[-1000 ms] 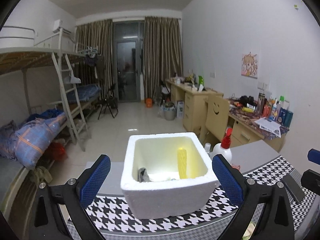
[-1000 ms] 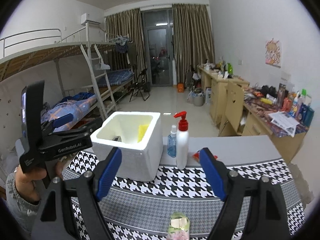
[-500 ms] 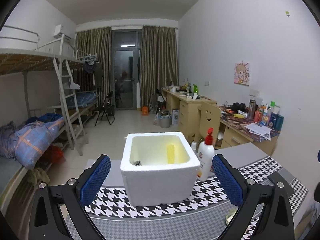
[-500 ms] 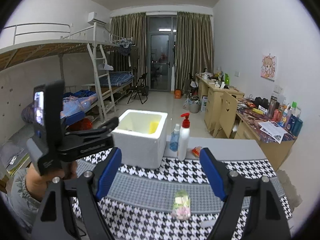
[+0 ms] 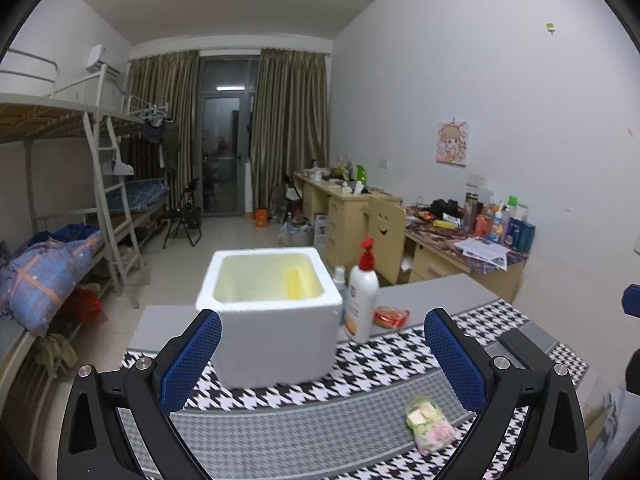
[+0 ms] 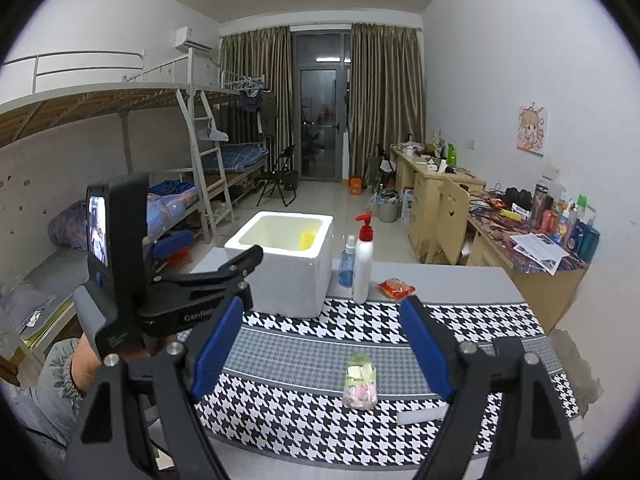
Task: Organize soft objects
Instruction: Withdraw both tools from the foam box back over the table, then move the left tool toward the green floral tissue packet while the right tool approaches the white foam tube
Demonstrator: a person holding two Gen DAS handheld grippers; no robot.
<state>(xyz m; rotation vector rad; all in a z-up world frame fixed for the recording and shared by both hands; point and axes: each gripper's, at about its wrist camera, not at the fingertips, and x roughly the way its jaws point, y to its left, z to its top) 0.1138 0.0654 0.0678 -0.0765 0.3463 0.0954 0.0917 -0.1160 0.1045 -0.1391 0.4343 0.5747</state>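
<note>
Both tools pointed slightly downward with jaws spread wide and empty: left tool, right tool, a hand gripping the left one at nine o'clock.

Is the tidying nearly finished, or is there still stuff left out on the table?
Partly. A yellow soft thing already sits in the white foam box. Both the left gripper and right gripper are open and empty. The pastel pouch still lies on the checked cloth.

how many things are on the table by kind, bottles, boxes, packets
bottles: 2, the white pump bottle and the blue spray bottle
boxes: 1, the white foam box
packets: 2, the red packet and the clear packet
total: 5
</note>
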